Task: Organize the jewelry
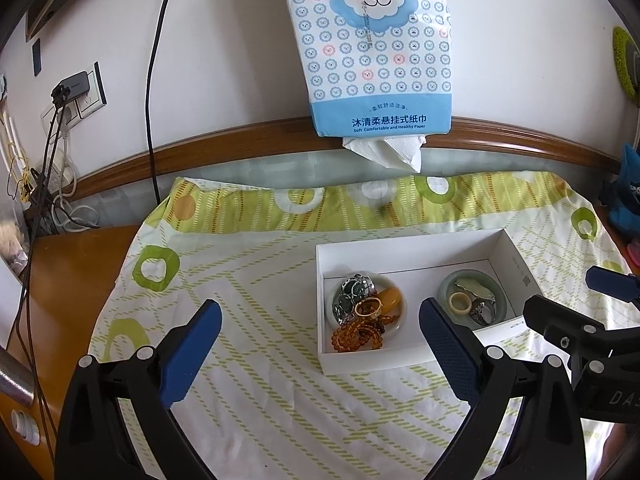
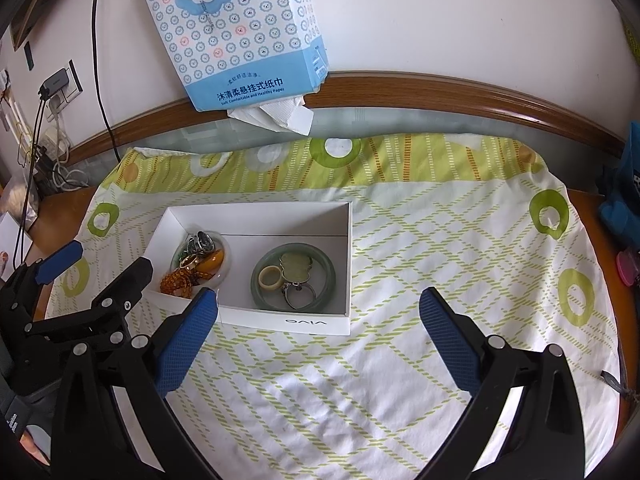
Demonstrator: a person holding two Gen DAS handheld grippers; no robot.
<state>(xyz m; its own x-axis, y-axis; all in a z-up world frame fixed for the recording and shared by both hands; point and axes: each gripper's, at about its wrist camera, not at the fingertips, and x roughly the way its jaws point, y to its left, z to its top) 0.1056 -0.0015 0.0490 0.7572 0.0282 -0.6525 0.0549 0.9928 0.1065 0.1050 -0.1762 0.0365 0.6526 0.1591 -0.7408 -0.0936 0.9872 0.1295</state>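
A white box (image 1: 400,246) (image 2: 288,322) lies on the cloth. Its left part holds a small white dish (image 1: 402,308) (image 2: 225,268) with a gold ring (image 1: 368,307), an amber stone and silver-green pieces. Amber beads (image 1: 356,336) (image 2: 176,280) spill over the dish's edge. To the right lies a jade bangle (image 1: 502,292) (image 2: 332,276) around a cream ring (image 2: 270,278), a pale pendant (image 2: 296,266) and a silver ring (image 2: 300,294). My left gripper (image 1: 320,340) (image 2: 92,272) hovers open at the box's near left. My right gripper (image 2: 320,332) (image 1: 580,300) hangs open at its near right. Both are empty.
A green-and-white patterned cloth (image 1: 260,280) (image 2: 400,360) covers a wooden table (image 1: 72,264). A tissue pack (image 1: 376,40) (image 2: 236,28) hangs on the wall behind, one sheet sticking out. Cables and sockets (image 1: 60,120) crowd the far left. A blue object (image 2: 624,184) stands at the right edge.
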